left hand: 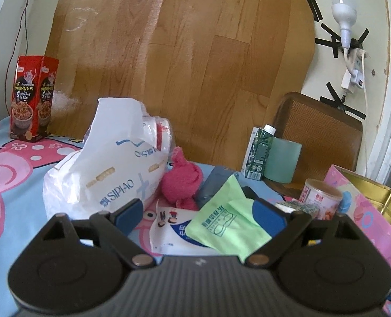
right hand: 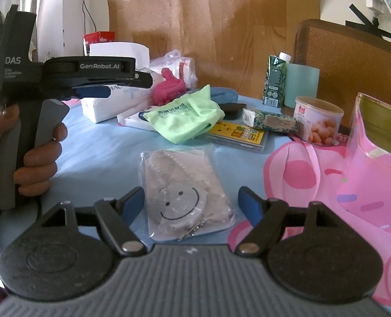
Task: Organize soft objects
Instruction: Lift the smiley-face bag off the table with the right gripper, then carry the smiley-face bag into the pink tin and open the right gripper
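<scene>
A hand at nine o'clock grips the left gripper, jaws spread wide around a crumpled lime-green cloth pouch without pressing it. Centre, on the blue cartoon-print worktop, a glossy plastic packet with a smiley face lies flat, long axis toward twelve o'clock, between the right gripper's open jaws.

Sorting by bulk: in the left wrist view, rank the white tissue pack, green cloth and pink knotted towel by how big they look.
1. white tissue pack
2. green cloth, though nearness to the camera inflates it
3. pink knotted towel
</scene>
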The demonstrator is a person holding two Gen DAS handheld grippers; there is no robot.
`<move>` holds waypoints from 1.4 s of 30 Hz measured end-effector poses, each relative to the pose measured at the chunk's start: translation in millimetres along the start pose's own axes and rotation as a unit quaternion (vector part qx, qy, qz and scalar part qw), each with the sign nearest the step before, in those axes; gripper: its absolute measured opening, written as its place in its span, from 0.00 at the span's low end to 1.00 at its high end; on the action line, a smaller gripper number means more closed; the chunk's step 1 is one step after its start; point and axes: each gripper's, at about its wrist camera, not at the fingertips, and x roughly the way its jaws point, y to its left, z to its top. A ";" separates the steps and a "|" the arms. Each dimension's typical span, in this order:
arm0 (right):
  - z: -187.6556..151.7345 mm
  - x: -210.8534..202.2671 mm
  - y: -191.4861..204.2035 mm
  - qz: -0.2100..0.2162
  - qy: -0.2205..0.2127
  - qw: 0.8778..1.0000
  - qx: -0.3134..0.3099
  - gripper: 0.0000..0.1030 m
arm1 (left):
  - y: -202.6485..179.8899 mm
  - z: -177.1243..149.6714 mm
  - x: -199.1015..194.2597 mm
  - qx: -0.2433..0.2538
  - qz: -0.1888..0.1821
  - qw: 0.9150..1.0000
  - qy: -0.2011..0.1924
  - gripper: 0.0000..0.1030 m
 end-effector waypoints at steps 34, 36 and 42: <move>-8.0 -16.9 1.5 0.000 -0.018 1.000 -0.003 0.59 | -11.0 -2.5 3.1 0.034 -0.022 0.999 0.013 0.88; -9.7 -19.4 0.3 0.001 -0.018 1.000 -0.003 0.60 | -13.6 -3.1 2.9 0.042 -0.032 0.998 0.018 0.87; -16.8 -28.0 -14.2 -0.013 -0.015 0.999 0.037 0.60 | -14.7 -7.4 -6.0 0.017 -0.056 0.997 0.056 0.86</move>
